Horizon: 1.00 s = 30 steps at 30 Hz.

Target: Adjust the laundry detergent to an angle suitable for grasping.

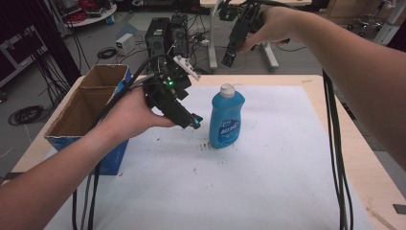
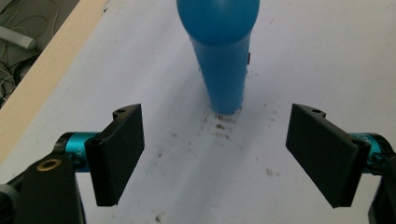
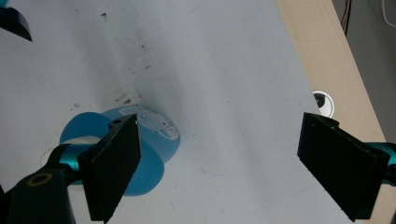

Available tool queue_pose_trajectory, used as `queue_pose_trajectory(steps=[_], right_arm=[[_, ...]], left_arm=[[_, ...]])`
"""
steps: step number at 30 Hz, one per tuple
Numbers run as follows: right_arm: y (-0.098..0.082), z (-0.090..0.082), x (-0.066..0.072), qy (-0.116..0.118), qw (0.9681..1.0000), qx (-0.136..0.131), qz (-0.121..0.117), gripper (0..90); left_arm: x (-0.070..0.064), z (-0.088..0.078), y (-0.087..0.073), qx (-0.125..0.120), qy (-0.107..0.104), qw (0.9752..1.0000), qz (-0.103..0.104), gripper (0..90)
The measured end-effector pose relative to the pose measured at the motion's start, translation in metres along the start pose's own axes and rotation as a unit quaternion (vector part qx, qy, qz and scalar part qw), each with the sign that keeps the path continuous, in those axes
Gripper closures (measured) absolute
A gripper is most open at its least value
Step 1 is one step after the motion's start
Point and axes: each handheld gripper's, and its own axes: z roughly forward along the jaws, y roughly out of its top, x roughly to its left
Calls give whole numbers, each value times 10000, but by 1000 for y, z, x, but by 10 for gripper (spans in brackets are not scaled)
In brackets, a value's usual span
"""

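The person's left forearm [image 1: 52, 177] comes in from the bottom left of the high view, low over the wide wooden table [image 1: 335, 120] with its white paper covering [image 1: 268, 158]. At the table's left edge stands a tall open cardboard box with blue printed sides [image 1: 91, 105], its flaps up; the left hand is just beside it.

The blue plastic dish-soap bottle with a white cap [image 1: 226, 116] stands upright near the middle of the white covering, beside a patch of small dark specks. The left hand-held gripper [image 1: 194, 122] is low, just to the left of the bottle and not touching it; in the left gripper view its two black jaws are spread wide, with the bottle [image 2: 222, 56] standing ahead of the gap between them.

The right hand-held gripper [image 1: 230, 57] is raised high beyond the table's far edge, well apart from the bottle. In the right gripper view its jaws are also spread wide, looking down on the bottle [image 3: 135, 154], which shows partly behind one jaw, far below.
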Motion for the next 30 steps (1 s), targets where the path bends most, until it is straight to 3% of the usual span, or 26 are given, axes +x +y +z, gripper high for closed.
queue_pose_trajectory(steps=[6, 12, 13, 19, 24, 30], right_arm=[[-1, 0, -1, -2, 10000, -8, 11, 131], [-1, 0, -2, -6, 10000, -10, 5, 131], [-1, -1, -2, -4, 10000, -10, 1, 131], [-2, -1, -2, -14, 10000, -21, 15, 131], [-1, -1, -2, -11, 10000, -20, -2, 131], [-3, -2, -2, -17, 10000, -13, -3, 130]], left_arm=[[-2, 14, 7, -236, -40, 9997, -21, 196], [-3, 32, 14, -313, -48, 9995, 28, 196], [-2, 34, 15, -292, -39, 9995, 85, 196], [-2, 49, 20, -313, -64, 9995, -17, 196], [-5, 61, 24, -231, -44, 9997, 90, 196], [-6, 71, 26, -197, -21, 9998, 11, 196]])
